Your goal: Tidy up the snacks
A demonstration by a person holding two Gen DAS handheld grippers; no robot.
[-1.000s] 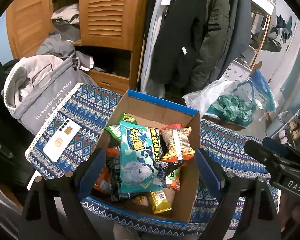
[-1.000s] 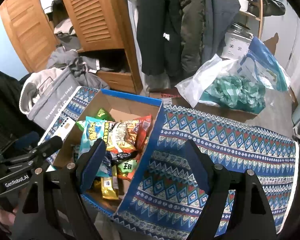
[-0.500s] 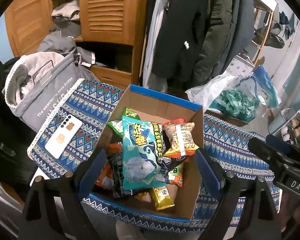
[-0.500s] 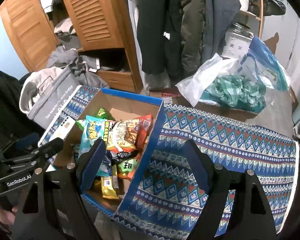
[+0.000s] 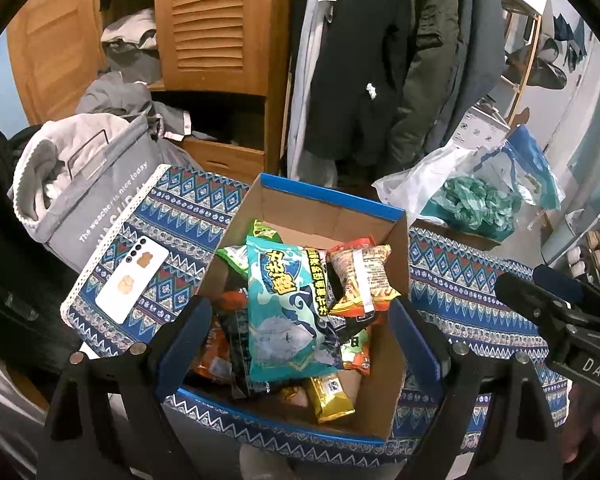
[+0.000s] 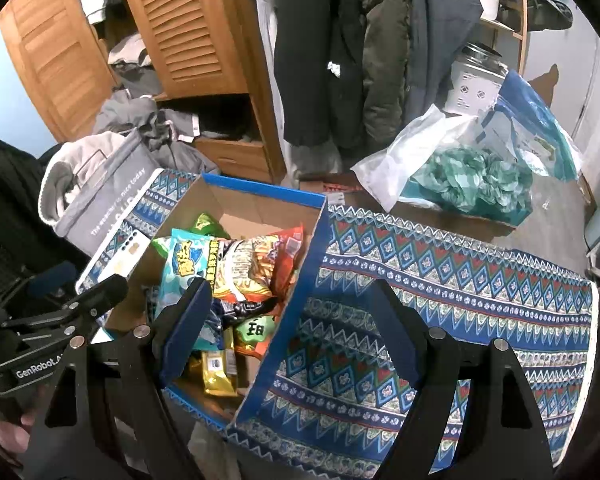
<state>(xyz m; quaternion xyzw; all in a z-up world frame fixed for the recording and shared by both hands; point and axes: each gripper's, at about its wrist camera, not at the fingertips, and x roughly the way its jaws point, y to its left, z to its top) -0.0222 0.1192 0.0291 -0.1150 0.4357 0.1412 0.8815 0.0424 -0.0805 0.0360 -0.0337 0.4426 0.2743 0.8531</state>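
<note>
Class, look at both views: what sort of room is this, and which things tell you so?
Probably a bedroom or hallway at home: a wooden wardrobe, hanging coats and a laundry bag beside a cloth-covered table.

Patterned cloth-covered table (image 5: 480, 296), cardboard box (image 5: 398, 264), phone (image 5: 134, 280), plastic bag (image 5: 420, 184)

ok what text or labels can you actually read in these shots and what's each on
"The weather is nice today": grey fabric bin.
"DAS": right gripper's body, seen from the left wrist camera.
"GenRobot": left gripper's body, seen from the right wrist camera.
Large Chinese lettering: teal snack bag; other packets' small print is too blurred.
</note>
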